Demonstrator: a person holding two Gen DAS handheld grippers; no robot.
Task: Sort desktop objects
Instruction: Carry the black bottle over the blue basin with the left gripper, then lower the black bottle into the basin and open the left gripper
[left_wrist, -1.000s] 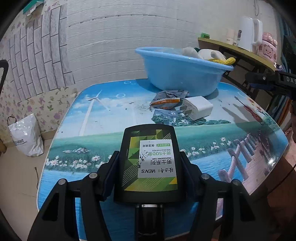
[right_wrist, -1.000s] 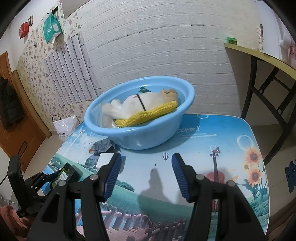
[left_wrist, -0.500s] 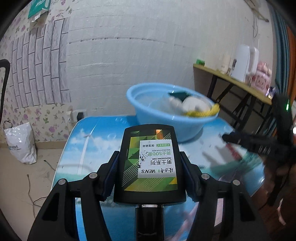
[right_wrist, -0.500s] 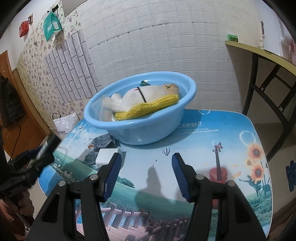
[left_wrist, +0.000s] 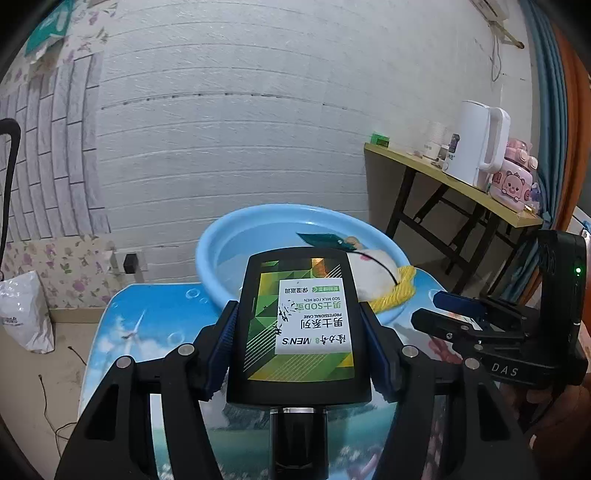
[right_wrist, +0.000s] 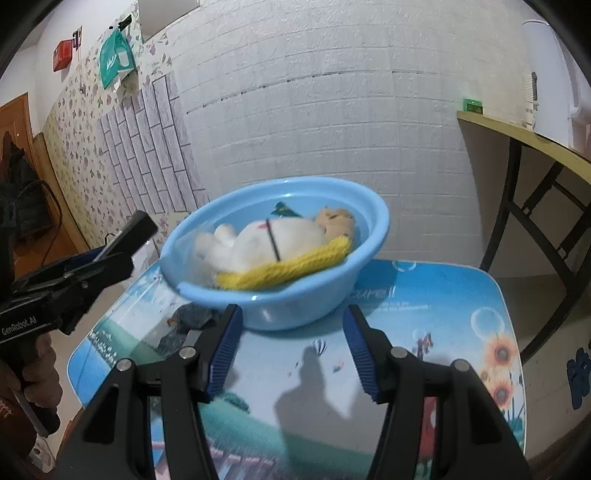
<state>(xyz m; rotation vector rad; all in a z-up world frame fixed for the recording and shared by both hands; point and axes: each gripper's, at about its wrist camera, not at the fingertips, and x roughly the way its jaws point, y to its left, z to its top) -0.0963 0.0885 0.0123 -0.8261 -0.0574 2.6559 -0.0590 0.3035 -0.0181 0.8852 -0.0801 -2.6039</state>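
- Basin (right_wrist: 295, 295), blue plastic, sits on the counter (right_wrist: 424, 306) toward its far edge near the white brick-pattern wall; it holds a white plush toy (right_wrist: 266, 240) lying on a yellow knitted piece (right_wrist: 295, 266).
- Left gripper (left_wrist: 299, 325) has its jaws clamped on a black tube of men's SOD cream (left_wrist: 306, 317) with a green and white label, the blue pads pressing both long sides; the tube is held up off the counter, with the basin behind it at 12 o'clock in the left wrist view.
- Right gripper (right_wrist: 291, 343) has its jaws about half spread with nothing between them, only the counter's printed landscape top and the basin's near wall showing at 12 o'clock.
- In the left wrist view the right gripper appears at 3 o'clock, beside the basin.
- In the right wrist view the left gripper appears at 9 o'clock, held by a hand (right_wrist: 29, 376), its tip close to the basin's rim.
- A dark wrapper (right_wrist: 194, 317) lies on the counter just at the basin's foot, at 10 o'clock from the right jaws.
- A side table (left_wrist: 461, 184) at 2 o'clock carries a white kettle (left_wrist: 476, 144) and a pink jar (left_wrist: 513, 184).
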